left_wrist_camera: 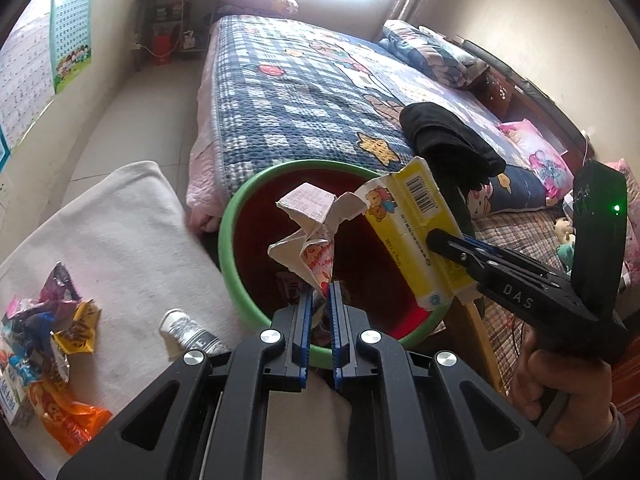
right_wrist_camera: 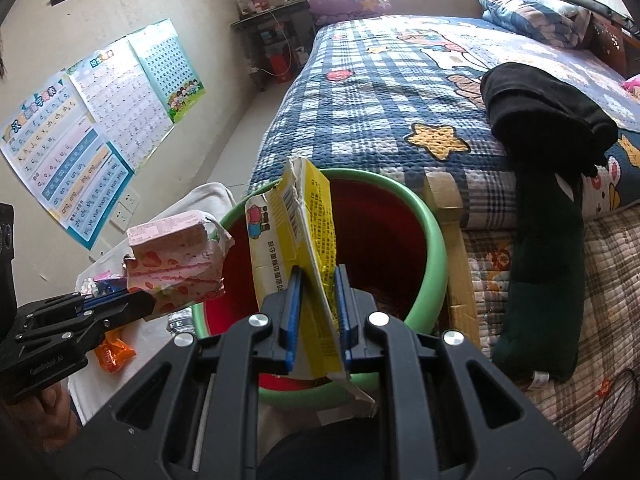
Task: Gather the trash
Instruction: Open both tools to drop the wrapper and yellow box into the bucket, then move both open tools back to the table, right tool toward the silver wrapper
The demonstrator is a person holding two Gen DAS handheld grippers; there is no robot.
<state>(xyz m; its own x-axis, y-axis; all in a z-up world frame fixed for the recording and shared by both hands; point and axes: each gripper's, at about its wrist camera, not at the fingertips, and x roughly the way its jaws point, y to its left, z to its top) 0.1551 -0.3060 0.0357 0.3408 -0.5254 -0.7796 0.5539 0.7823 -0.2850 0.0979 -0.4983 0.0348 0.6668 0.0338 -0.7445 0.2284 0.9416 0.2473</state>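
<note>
While both cartons are hanging over the green-rimmed bin [left_wrist_camera: 234, 216], each grip is looking marginal. The left hand-held gripper [left_wrist_camera: 319, 300] is clamping only the bottom corner of the crumpled pink carton [left_wrist_camera: 310, 220], so most of it is standing above the jaws and leaning — a small jolt could be pivoting it out sideways. It is sitting over the bin's near-left rim rather than the centre, so on release it is risking a bounce off the rim onto the white cloth [left_wrist_camera: 120, 216]. The right hand-held gripper [right_wrist_camera: 318, 300] is pinching the flattened yellow carton [right_wrist_camera: 296, 216] along a thin torn wall; its ragged lower end is hanging below the jaws, outside the near rim in the right wrist view, so it may be snagging or tipping out toward the floor. The two cartons are also sitting near each other above the opening — dropping both together could be knocking one off course. More wrappers [left_wrist_camera: 52, 320] and a small white bottle [left_wrist_camera: 188, 330] are still lying on the cloth, so collection is looking unfinished.
</note>
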